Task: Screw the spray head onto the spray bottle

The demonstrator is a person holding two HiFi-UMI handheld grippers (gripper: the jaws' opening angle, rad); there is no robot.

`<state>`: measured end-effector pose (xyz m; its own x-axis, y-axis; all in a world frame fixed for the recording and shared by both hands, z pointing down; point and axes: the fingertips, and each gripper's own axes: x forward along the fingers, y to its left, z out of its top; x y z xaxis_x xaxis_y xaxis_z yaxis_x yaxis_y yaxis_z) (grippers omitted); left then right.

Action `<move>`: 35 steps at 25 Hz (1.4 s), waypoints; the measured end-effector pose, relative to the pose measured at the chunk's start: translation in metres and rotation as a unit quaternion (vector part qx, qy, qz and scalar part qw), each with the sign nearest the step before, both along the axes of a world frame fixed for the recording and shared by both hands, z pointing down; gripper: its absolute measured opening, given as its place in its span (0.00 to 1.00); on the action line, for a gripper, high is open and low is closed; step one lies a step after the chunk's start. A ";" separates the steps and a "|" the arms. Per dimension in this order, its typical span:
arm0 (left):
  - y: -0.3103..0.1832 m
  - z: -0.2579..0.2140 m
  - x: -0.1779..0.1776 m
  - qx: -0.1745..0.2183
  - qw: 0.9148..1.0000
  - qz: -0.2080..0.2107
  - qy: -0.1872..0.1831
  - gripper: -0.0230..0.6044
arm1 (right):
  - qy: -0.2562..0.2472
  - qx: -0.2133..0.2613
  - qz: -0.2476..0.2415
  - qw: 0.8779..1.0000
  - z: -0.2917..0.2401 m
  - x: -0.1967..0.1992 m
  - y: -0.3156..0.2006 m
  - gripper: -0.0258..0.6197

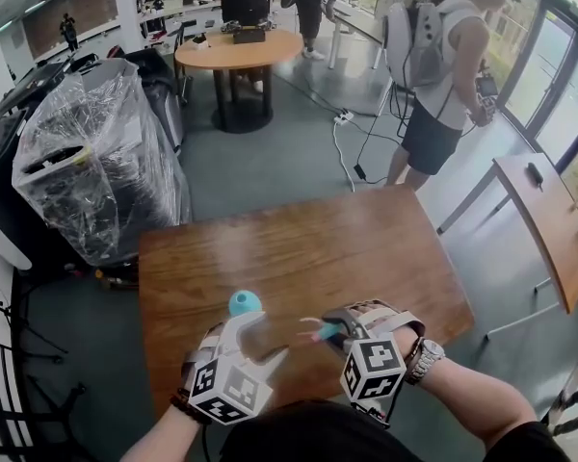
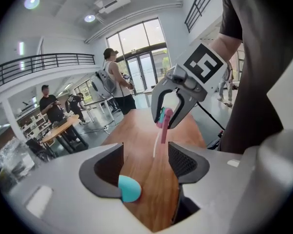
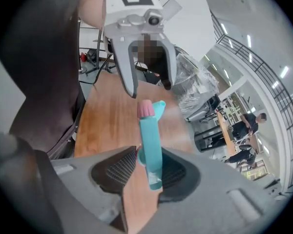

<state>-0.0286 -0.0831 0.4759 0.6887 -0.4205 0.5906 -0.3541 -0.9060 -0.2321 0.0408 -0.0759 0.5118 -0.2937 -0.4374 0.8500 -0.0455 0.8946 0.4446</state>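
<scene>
As left tongs (image 2: 145, 165) cover it, bottle (image 1: 245, 302) barely shows.

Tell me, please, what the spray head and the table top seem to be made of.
Spray head: probably plastic; smooth, evenly coloured teal body with a pink collar, slightly glossy.
Table top: wood or wood veneer, I cannot tell which; brown with visible grain lines and a soft sheen.

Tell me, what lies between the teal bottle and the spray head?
Just bare table between bottle and spray head, seen in the left gripper view.
</scene>
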 end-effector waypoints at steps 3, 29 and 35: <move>-0.013 0.012 -0.019 -0.003 0.999 -0.044 0.023 0.55 | -0.009 -0.005 0.009 1.000 -0.006 0.003 -0.002 0.23; -0.090 0.168 -0.056 -0.090 0.982 -0.165 0.033 0.76 | -0.160 -0.068 0.120 0.977 -0.082 -0.015 -0.015 0.23; -0.094 0.178 -0.050 -0.089 0.984 -0.154 0.015 0.76 | -0.165 -0.067 0.129 0.975 -0.090 -0.013 -0.016 0.23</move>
